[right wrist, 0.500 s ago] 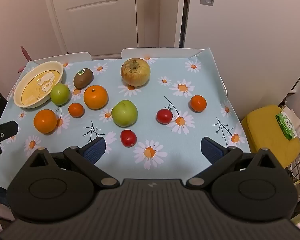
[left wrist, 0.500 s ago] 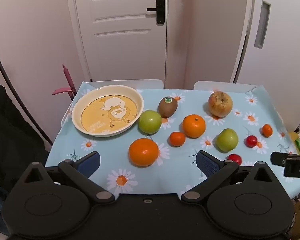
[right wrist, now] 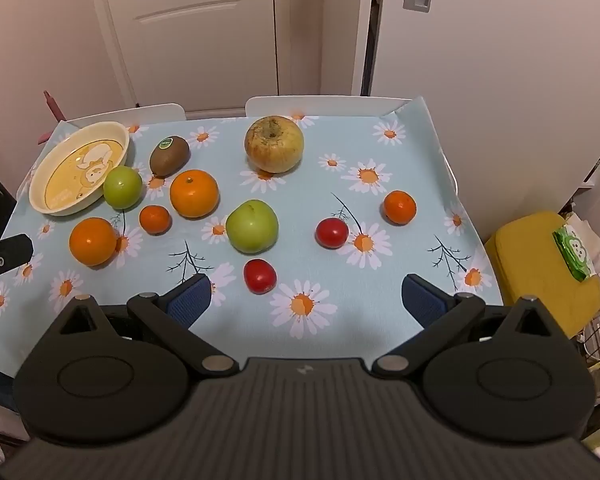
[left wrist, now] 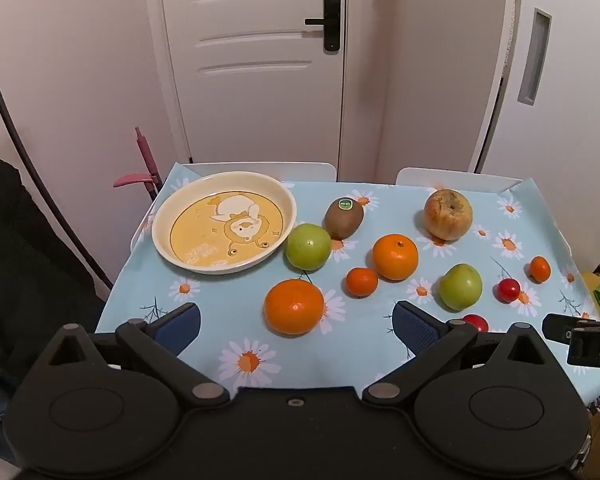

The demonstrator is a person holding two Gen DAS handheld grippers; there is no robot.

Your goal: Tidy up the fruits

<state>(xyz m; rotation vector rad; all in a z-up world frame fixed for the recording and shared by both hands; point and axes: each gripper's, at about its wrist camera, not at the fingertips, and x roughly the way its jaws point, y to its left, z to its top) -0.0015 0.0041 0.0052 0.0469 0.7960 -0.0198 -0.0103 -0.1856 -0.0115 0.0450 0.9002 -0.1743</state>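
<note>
Nothing on the table had shifted since the earlier frames; both views sat almost as they had half a second before, the left one tilted up only a touch, and no fruit had rolled.

I kept both grippers back at the near edge, angled down over the cloth (right wrist: 380,152), so that I could see the whole spread before choosing. All the fruit lay loose on the cloth and the plate (left wrist: 162,216) at the far left corner held none, so by my reckoning the sorting had not begun. One green apple (left wrist: 309,247) rested just beside the plate's rim with the kiwi (left wrist: 344,217) close behind it. The big orange (left wrist: 294,306) lay nearest my left gripper (left wrist: 296,322), roughly in line with the gap between its fingers. A second orange (left wrist: 395,256), a small mandarin (left wrist: 362,281) and the russet apple (left wrist: 448,214) sat further out.

On the other side, my right gripper (right wrist: 306,300) hovered above a red tomato (right wrist: 260,275), with another tomato (right wrist: 331,232), the second green apple (right wrist: 252,225) and a lone mandarin (right wrist: 399,207) beyond.

Both pairs of fingers stood spread as wide as they go, pinching nothing and touching nothing; the blue pads (right wrist: 190,298) hung clear of the cloth. I judged the big orange the natural first pick for the left side.
</note>
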